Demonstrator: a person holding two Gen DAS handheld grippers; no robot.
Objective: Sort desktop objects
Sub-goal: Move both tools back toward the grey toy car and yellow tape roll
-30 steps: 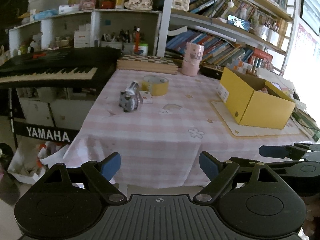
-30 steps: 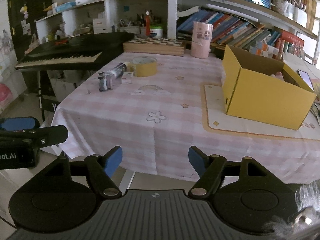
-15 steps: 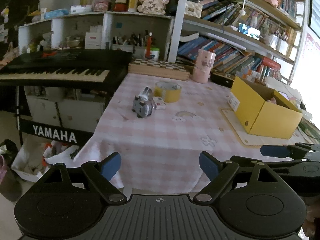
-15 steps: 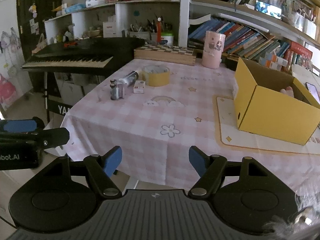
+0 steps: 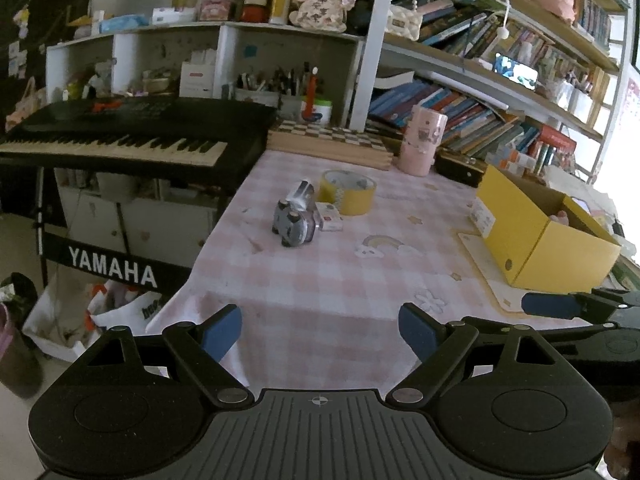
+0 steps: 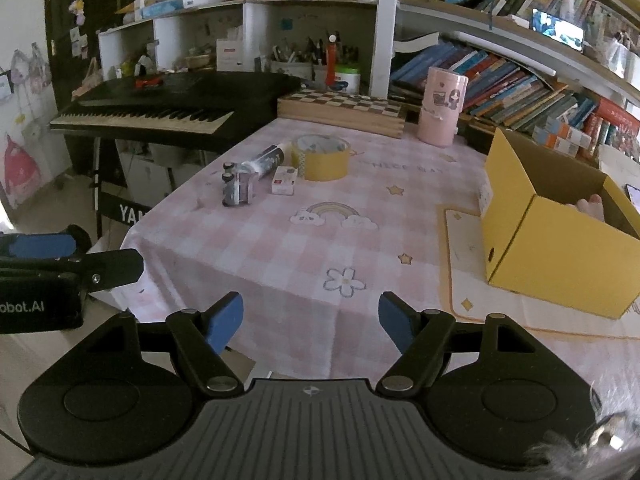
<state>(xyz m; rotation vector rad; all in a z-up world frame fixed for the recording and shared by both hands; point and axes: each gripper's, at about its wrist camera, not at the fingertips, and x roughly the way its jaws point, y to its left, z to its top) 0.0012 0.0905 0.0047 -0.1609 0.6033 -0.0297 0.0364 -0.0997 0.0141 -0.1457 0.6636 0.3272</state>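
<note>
Landmark: I take the open yellow cardboard box (image 6: 560,240), standing on a pale mat at the right of the pink checked counter (image 6: 320,248).
Left gripper (image 5: 320,332): my fingers stand wide apart, nothing between them, short of the counter's near edge.
Right gripper (image 6: 311,320): fingers parted and empty too; only one blue tip shows in the left view.
Yellow tape roll (image 6: 320,158): well left of the box, lying flat.
Small white carton (image 6: 285,181): just beside the roll.
Grey toy vehicle (image 6: 237,186): further left; its shape is hard to read.
Dark tube (image 6: 267,159): partly hidden behind the toy.
Box contents: something pink, mostly hidden by the wall.
</note>
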